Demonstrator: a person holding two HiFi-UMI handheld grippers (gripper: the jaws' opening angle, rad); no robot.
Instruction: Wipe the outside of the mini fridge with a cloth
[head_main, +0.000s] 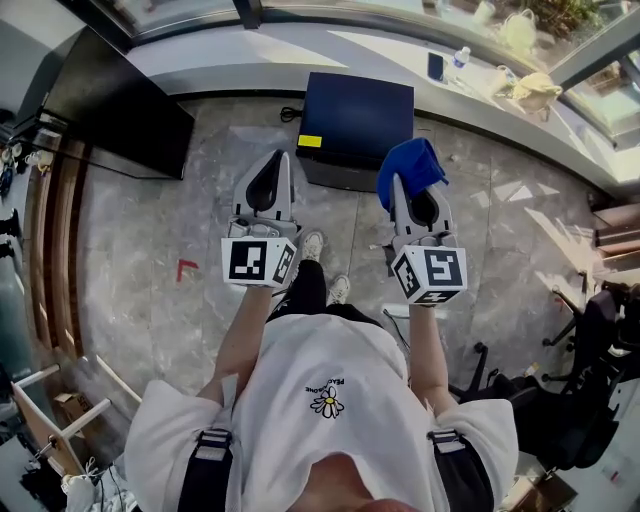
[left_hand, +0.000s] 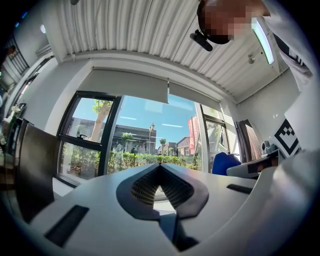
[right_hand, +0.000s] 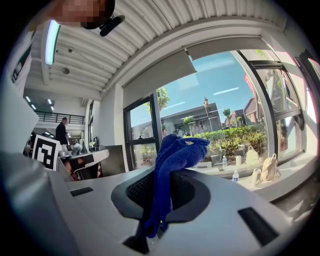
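Straight ahead on the floor (head_main: 150, 270), backed against the window ledge (head_main: 250, 60): mini fridge (head_main: 358, 120). Before it, left tool (head_main: 282, 160) and, to the right, right tool (head_main: 402, 190), with cloth (head_main: 410, 165) between its jaws, over the fridge's near right corner. On the ledge, right of the fridge: phone (head_main: 436, 67), bottle (head_main: 460, 57), bags (head_main: 537, 90).

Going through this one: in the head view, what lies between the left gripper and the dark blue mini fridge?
Only bare grey marbled floor shows between the left gripper and the dark blue boxy mini fridge. This shows in the head view.
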